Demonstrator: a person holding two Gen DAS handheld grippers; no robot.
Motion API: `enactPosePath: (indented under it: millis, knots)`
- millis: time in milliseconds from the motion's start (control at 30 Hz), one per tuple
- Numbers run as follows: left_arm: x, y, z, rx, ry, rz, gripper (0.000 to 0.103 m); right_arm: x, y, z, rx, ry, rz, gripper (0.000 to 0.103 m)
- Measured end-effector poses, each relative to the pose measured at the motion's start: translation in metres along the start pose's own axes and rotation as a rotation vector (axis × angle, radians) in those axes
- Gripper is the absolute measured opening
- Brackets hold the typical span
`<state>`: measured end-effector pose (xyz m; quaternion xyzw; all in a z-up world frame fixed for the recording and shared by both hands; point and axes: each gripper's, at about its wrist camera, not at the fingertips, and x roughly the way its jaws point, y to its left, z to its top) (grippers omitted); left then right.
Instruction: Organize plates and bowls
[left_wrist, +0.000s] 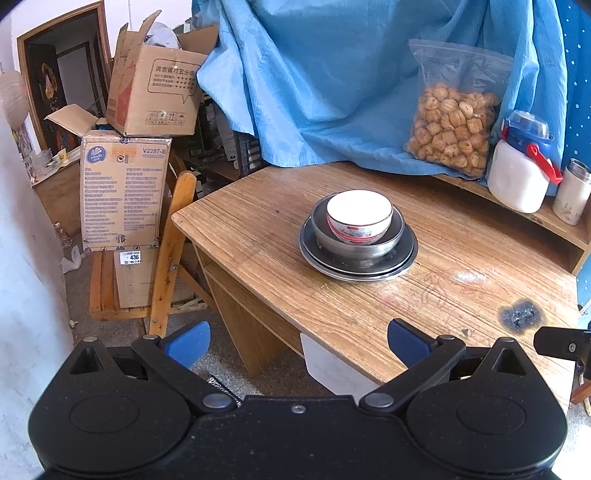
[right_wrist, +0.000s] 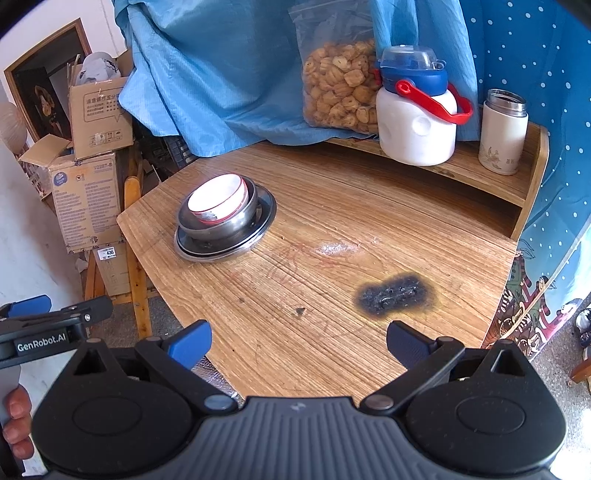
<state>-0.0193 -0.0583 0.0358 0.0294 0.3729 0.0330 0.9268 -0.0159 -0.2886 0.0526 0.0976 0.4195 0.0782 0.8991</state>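
Observation:
A white ceramic bowl (left_wrist: 359, 216) with a red rim sits nested in a steel bowl (left_wrist: 357, 242), which rests on stacked steel plates (left_wrist: 402, 258) in the middle of the wooden table (left_wrist: 258, 236). The same stack shows in the right wrist view: white bowl (right_wrist: 218, 199), steel bowl (right_wrist: 236, 221), plates (right_wrist: 264, 216). My left gripper (left_wrist: 298, 343) hangs open at the table's near edge, well short of the stack. My right gripper (right_wrist: 298, 341) is open over the near table top, apart from the stack. Neither holds anything.
A raised back shelf (right_wrist: 480, 177) carries a bag of biscuits (right_wrist: 340, 85), a white jug with a blue lid (right_wrist: 417, 118) and a steel-topped flask (right_wrist: 502, 133). A burn mark (right_wrist: 395, 293) scars the table. Cardboard boxes (left_wrist: 125, 184) and a wooden chair (left_wrist: 170, 251) stand left.

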Motion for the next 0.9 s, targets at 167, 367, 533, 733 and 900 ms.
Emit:
enactPosePath:
  millis: [167, 367, 533, 733, 900]
  knots:
    - [-0.0001, 0.0003, 0.0001, 0.001, 0.000, -0.003, 0.102, 0.0002, 0.0011, 0.0000, -0.003, 0.001, 0.000, 0.103]
    - [0.0013, -0.0043, 0.0009, 0.016, 0.005, -0.024, 0.102, 0.0004, 0.0001, -0.0002, 0.004, 0.003, -0.004, 0.103]
    - [0.0016, -0.0057, 0.0002, 0.023, 0.007, -0.031, 0.102, 0.0007, -0.0011, -0.0005, 0.006, 0.006, -0.005, 0.103]
    - [0.0025, -0.0064, -0.0001, 0.023, 0.016, -0.039, 0.102, 0.0015, -0.0020, -0.0011, 0.007, 0.010, -0.005, 0.103]
    - [0.0033, -0.0086, 0.0005, 0.027, 0.017, -0.045, 0.102, 0.0025, -0.0032, -0.0016, 0.003, 0.015, -0.002, 0.103]
